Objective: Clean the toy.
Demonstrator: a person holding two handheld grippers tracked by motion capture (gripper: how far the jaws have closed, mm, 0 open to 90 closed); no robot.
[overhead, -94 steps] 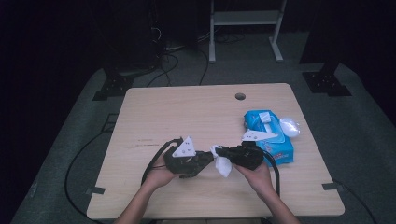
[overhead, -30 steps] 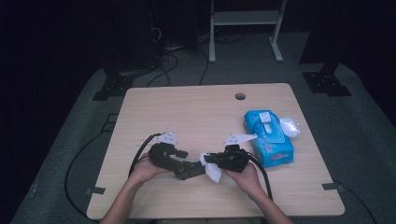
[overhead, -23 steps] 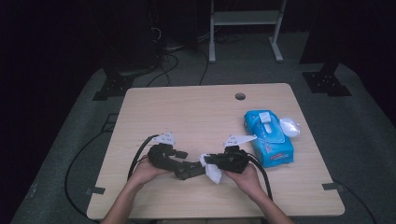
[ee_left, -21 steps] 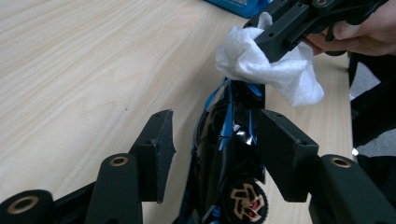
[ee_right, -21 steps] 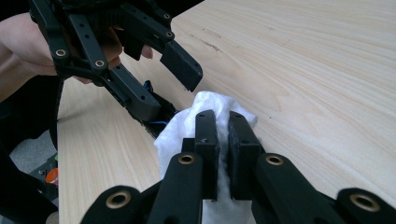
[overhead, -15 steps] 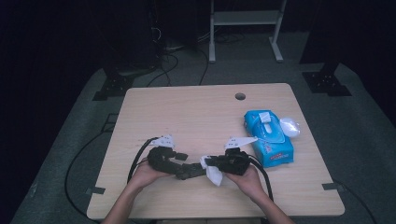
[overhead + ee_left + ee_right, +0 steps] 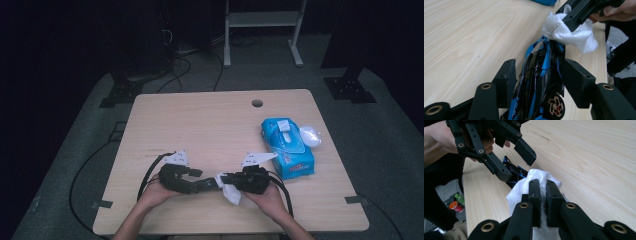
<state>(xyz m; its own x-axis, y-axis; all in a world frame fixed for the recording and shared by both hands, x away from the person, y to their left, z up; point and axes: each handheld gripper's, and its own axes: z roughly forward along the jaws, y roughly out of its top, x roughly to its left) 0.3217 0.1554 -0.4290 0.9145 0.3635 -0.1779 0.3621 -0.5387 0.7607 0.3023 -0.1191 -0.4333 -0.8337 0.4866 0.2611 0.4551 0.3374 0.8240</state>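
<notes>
Wipes pack (image 7: 287, 146) lies shut, one crumpled wipe (image 7: 231, 192) outside it.

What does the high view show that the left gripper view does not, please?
High view: the blue rectangular wet-wipe pack with a crumpled white wipe beside it, and the round hole in the light wooden table.
Left gripper view: the black-and-blue toy racing car between the left hand-held gripper jaws, plus its bronze-spoked wheel.
Both: the right hand-held gripper clamping a crumpled white tissue against the car.
</notes>
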